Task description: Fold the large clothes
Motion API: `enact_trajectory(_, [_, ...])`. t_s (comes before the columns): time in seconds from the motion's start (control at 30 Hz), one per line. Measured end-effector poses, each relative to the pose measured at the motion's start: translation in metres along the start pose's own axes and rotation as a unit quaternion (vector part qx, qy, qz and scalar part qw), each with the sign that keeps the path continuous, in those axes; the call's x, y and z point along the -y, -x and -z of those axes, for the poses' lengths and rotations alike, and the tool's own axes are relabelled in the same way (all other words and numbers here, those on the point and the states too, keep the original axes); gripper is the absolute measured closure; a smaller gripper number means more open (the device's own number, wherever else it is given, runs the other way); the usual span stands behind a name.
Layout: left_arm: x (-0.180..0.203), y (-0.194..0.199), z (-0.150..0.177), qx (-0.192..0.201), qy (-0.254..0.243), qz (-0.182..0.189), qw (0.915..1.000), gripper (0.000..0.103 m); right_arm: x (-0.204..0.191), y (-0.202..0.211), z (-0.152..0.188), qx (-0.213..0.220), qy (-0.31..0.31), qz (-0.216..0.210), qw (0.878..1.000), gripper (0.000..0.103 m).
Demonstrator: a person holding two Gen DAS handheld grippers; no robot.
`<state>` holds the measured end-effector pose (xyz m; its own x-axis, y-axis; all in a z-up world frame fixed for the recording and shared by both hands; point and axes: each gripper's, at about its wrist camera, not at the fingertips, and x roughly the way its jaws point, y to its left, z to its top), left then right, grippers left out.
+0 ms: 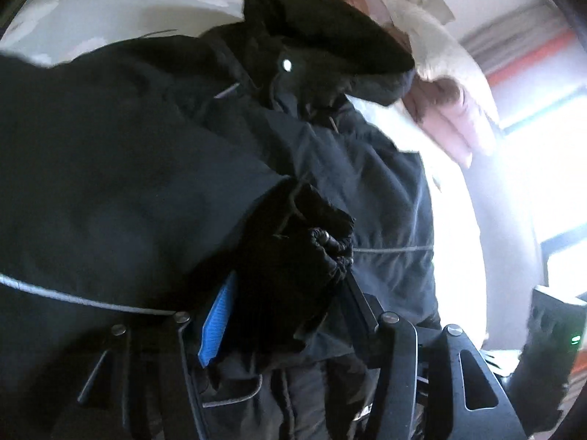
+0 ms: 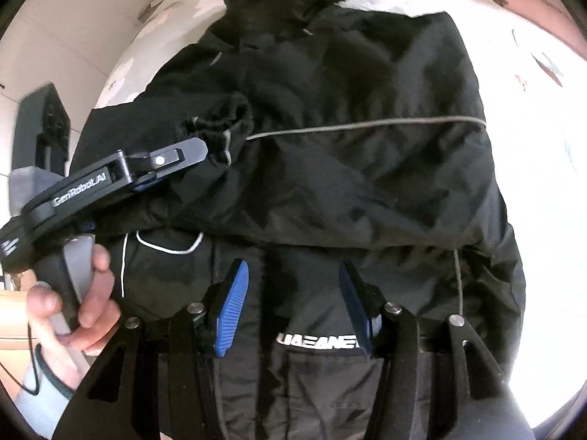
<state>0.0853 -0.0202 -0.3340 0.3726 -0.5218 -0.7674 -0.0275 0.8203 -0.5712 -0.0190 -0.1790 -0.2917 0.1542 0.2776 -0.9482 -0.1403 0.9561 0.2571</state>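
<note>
A large black padded jacket with grey piping lies spread on a pale patterned bed; it fills the left wrist view too. Its hood lies at the far end. My left gripper is shut on the elastic sleeve cuff and holds it over the jacket's body; from the right wrist view the left gripper grips the cuff. My right gripper is open and empty, hovering above the jacket's lower front near white lettering.
The pale bedspread surrounds the jacket. A pink and white blanket lies beyond the hood. A bright window is at the right. The person's hand holds the left gripper's handle.
</note>
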Motion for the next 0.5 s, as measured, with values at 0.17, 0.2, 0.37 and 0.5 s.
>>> enact_trajectory(0.17, [-0.011,0.043,0.011,0.020,0.062,0.057,0.9962,0.045,0.003,0.006,-0.007,0.007,0.006,-0.028,1.000,0.046])
enact_trajectory(0.2, [-0.014,0.053,0.014,0.028,0.070,0.063,0.9952,0.044,0.001,0.008,-0.011,0.010,0.009,-0.038,0.999,0.046])
enact_trajectory(0.37, [-0.039,0.102,0.027,0.057,0.106,0.043,0.9918,0.044,-0.027,0.001,-0.042,0.020,0.026,-0.075,0.997,0.037])
enact_trajectory(0.5, [-0.055,0.121,0.037,0.074,0.119,0.013,0.9900,0.043,-0.042,-0.026,-0.068,0.002,0.006,-0.114,0.993,0.036])
